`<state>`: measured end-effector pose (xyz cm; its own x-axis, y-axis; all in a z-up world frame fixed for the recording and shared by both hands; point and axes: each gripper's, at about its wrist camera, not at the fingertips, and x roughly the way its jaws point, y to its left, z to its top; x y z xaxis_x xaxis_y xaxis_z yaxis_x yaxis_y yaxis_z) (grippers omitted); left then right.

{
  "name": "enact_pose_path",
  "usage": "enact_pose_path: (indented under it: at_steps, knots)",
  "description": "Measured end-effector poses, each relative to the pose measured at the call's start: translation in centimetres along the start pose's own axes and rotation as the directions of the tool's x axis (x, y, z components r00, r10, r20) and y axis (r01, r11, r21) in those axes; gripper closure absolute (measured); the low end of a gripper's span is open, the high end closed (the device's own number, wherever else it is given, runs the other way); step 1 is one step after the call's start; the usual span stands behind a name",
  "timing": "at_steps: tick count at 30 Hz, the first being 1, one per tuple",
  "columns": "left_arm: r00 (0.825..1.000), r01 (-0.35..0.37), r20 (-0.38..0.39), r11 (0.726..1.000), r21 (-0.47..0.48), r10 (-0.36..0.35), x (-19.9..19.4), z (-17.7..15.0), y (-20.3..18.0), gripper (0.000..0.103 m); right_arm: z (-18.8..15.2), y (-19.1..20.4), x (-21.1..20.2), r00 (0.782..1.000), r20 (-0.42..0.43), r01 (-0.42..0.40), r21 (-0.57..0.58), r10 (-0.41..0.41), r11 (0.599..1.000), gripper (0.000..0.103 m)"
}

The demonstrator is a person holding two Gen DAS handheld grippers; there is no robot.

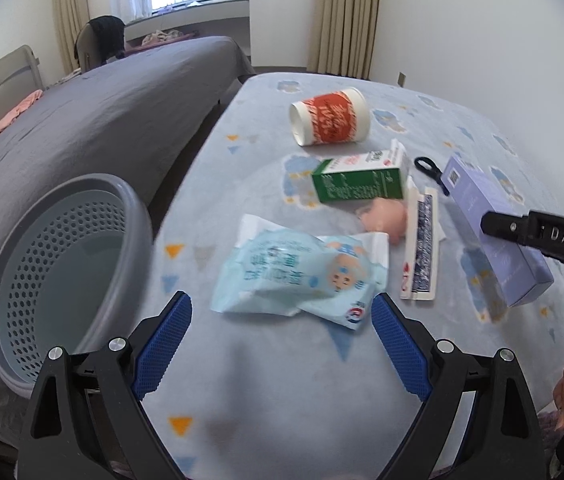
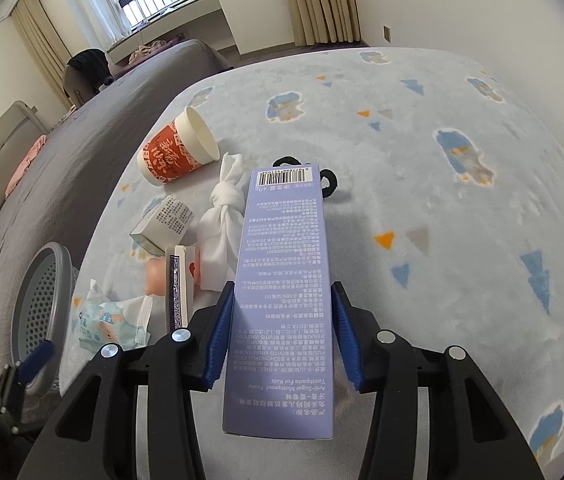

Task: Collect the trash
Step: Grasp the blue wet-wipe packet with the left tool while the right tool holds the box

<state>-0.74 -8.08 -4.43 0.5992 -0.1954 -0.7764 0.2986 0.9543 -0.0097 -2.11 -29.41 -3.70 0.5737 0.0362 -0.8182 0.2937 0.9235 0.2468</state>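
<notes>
My right gripper (image 2: pixel 282 292) is shut on a long lilac toothpaste box (image 2: pixel 282 276), held above the blue blanket; the box also shows in the left wrist view (image 1: pixel 494 224). My left gripper (image 1: pixel 282 300) is open and empty, just in front of a pale blue wipes packet (image 1: pixel 294 276). A grey perforated basket (image 1: pixel 65 272) stands at the left edge of the blanket. A red paper cup (image 1: pixel 330 120) lies on its side, with a green and white carton (image 1: pixel 362 180), a card box (image 1: pixel 422 244) and a pink item (image 1: pixel 386 216) nearby.
A knotted white cloth (image 2: pixel 225 216) and a black hair tie (image 2: pixel 328 184) lie beside the lilac box. A grey bed (image 1: pixel 93 120) runs along the left. The blanket (image 2: pixel 442 200) stretches to the right. Curtains and a window are behind.
</notes>
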Motion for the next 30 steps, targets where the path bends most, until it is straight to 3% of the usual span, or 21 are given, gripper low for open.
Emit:
enact_pose_path:
  at_steps: [6, 12, 24, 30]
  knots:
    - [1.0, 0.02, -0.015, 1.0, -0.004, -0.02, 1.3, -0.2, -1.9, 0.013, 0.3, -0.3, -0.7, 1.0, 0.009, -0.022, 0.008, 0.022, 1.0, 0.058]
    - [0.999, -0.026, -0.035, 1.0, -0.005, 0.026, 2.6, -0.2, -2.0, 0.013, 0.3, -0.5, -1.2, 0.999, 0.014, -0.037, 0.011, 0.036, 0.999, 0.058]
    - [0.993, -0.109, -0.058, 0.991, -0.072, 0.105, 1.7, -1.8, 2.4, 0.013, 0.3, -0.2, -1.8, 0.998, 0.025, -0.052, 0.011, 0.051, 0.999, 0.058]
    - [0.994, -0.096, -0.063, 0.987, -0.133, 0.088, 0.3, -2.5, 4.2, 0.013, 0.2, 0.1, -2.1, 0.998, 0.029, -0.056, 0.01, 0.056, 0.998, 0.058]
